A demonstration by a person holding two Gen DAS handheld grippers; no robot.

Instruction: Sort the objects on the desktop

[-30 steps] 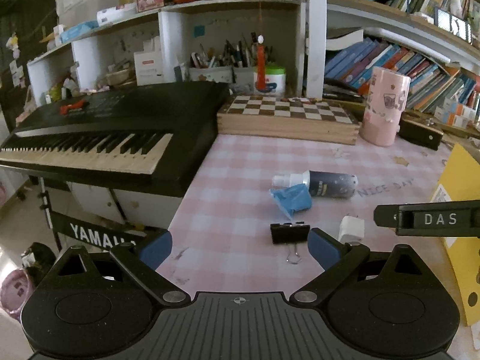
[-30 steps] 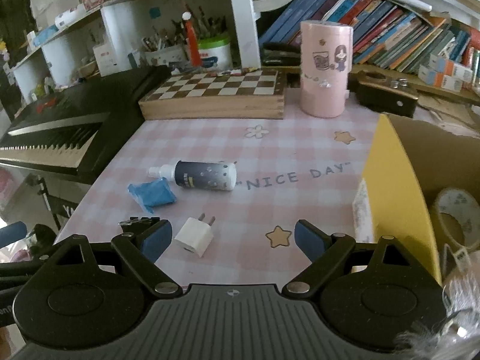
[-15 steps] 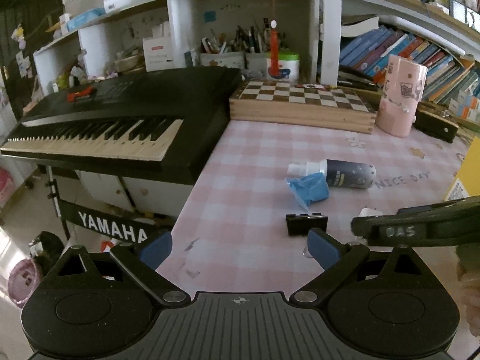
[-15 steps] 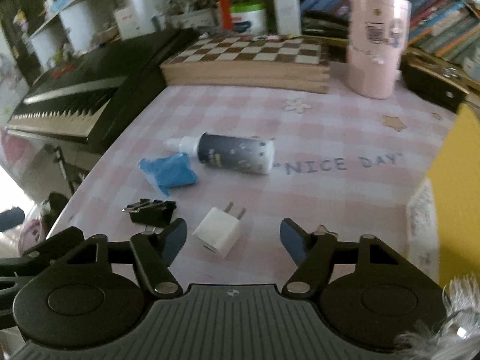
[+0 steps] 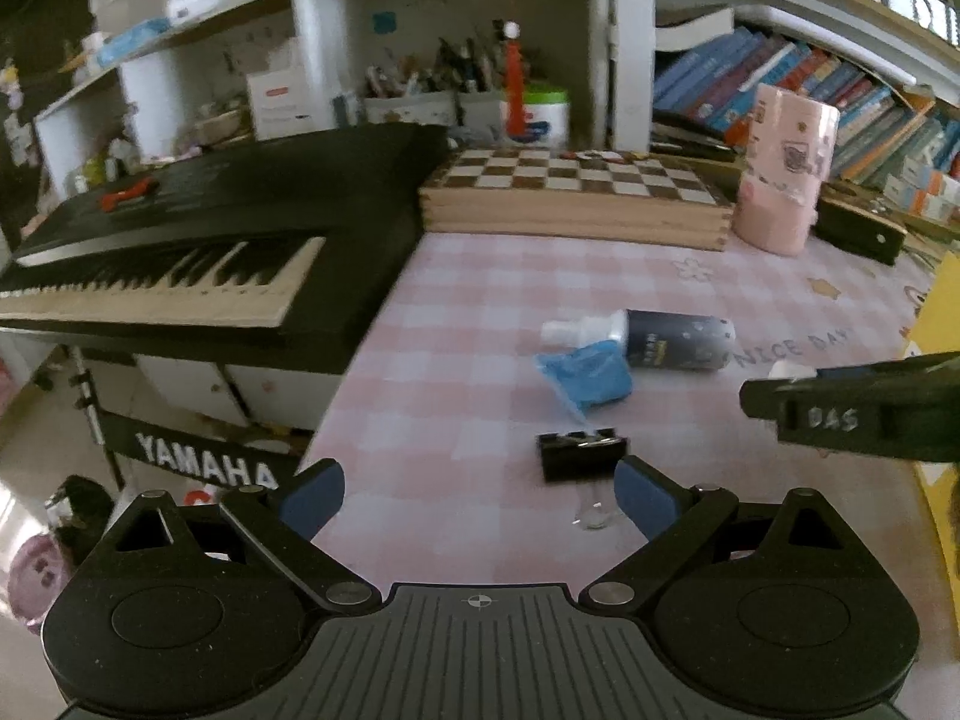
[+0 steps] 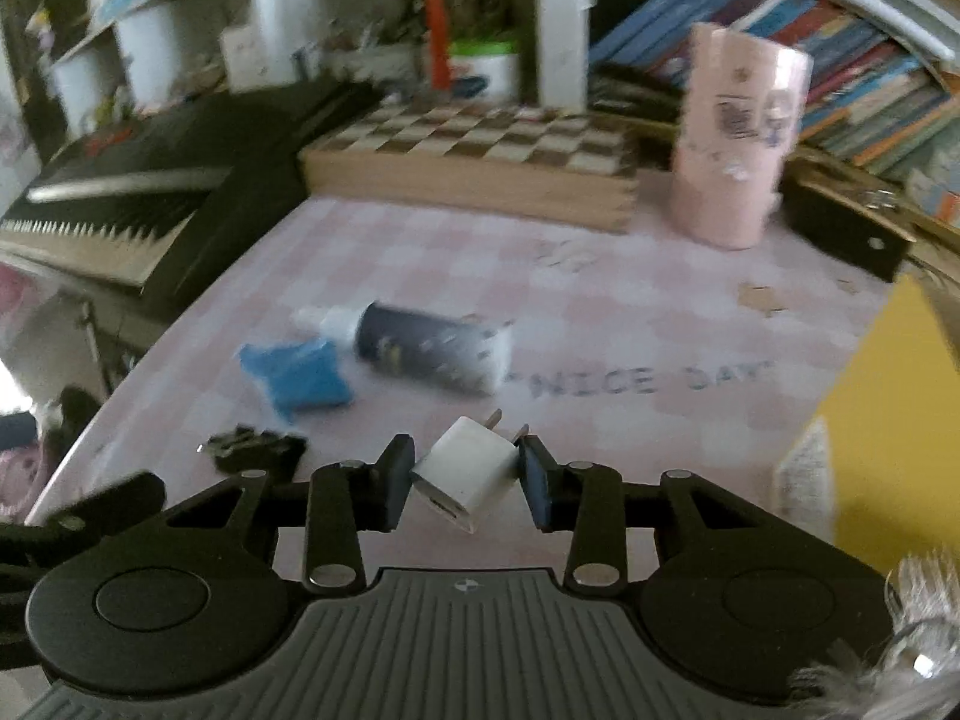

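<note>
White charger [image 6: 467, 471] pinched in right claw [image 6: 467, 483].

Home study or hobby room, pink checked table [image 5: 480, 312] lettered "NICE DAY", Yamaha keyboard [image 5: 198, 252] at 10 o'clock, wooden chessboard [image 5: 576, 192] at 12, crowded bookshelves [image 5: 840, 84] at 2, white cubbies [image 5: 432, 78] stuffed with pens and brushes behind
</note>
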